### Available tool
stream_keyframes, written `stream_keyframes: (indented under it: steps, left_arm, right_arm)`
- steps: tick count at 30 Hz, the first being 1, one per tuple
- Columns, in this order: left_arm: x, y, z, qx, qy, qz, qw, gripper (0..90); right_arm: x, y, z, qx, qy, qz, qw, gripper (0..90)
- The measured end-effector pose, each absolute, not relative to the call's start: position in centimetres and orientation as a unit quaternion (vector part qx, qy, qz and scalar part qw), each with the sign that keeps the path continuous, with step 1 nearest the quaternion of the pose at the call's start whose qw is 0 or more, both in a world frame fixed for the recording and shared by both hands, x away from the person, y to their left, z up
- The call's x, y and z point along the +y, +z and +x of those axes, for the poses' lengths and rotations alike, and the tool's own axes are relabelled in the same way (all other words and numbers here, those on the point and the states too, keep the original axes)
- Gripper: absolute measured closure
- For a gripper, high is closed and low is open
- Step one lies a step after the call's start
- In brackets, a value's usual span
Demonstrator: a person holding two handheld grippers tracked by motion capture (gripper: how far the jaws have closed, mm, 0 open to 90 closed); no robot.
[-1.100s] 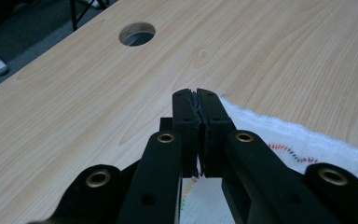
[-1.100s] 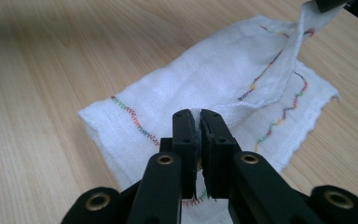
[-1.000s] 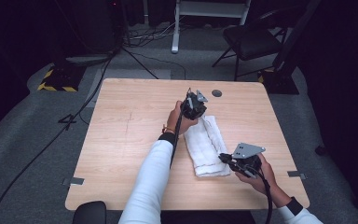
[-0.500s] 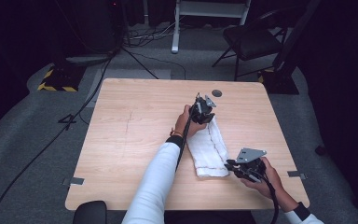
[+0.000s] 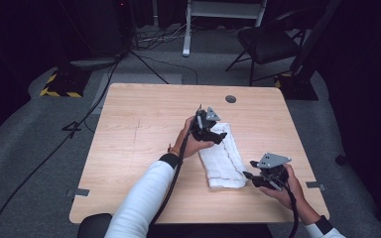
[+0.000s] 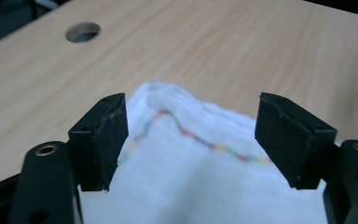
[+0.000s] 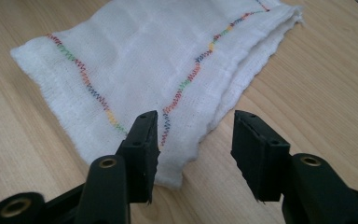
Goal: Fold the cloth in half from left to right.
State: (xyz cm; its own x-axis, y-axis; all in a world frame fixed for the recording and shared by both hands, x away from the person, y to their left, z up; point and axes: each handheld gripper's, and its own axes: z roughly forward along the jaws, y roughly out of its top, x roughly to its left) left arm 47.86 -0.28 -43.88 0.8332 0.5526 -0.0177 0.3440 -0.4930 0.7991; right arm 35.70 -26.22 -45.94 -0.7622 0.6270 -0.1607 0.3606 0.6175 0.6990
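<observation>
L gripper [image 5: 217, 135] at far end of cloth [image 5: 223, 154]: jaws parted, just been opening, nothing pinched. In left gripper view, pads stand either side of the white fabric [image 6: 200, 186], clear of it; stitched colour line runs between them. Compared w/ a sec ago, moved across table toward far-right, cloth end carried along and laid down.

R gripper [image 5: 258, 179] at near end: jaws also apart, just been opening, no grip. In right gripper view, near corner of cloth [image 7: 168, 93] lies flat below left jaw, right jaw over bare wood. Shifted slightly toward near-right edge since earlier pic.

Cloth now folded into long narrow strip, flat on table [image 5: 144, 129], right of centre, running from L gripper down to R gripper. Edges stacked, layers showing along one side. Earlier lay wider and more skewed.

Reads as fold just finished and both ends let go. Probably next: back off, or re-grip for another fold across the short way.
</observation>
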Motion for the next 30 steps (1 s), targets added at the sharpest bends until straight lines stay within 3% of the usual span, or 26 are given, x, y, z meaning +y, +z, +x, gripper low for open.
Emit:
stream_keyframes:
  steps: [7, 14, 30]
  left_arm:
    - [1.3, -45.6, 43.5, 0.229, 0.109, 0.872, 0.418, 25.2]
    - [0.2, -46.7, 40.0, 0.182, 0.093, 0.894, 0.398, 25.5]
    - [0.6, -49.2, 38.1, 0.171, 0.097, 0.917, 0.348, 28.9]
  right_arm:
    - [-26.9, -45.3, 36.0, 0.865, 0.346, 0.296, 0.209, 46.0]
    - [-27.6, -46.5, 37.0, 0.87, 0.329, 0.296, 0.215, 41.0]
    - [-27.1, -48.6, 37.2, 0.896, 0.311, 0.266, 0.172, 39.4]
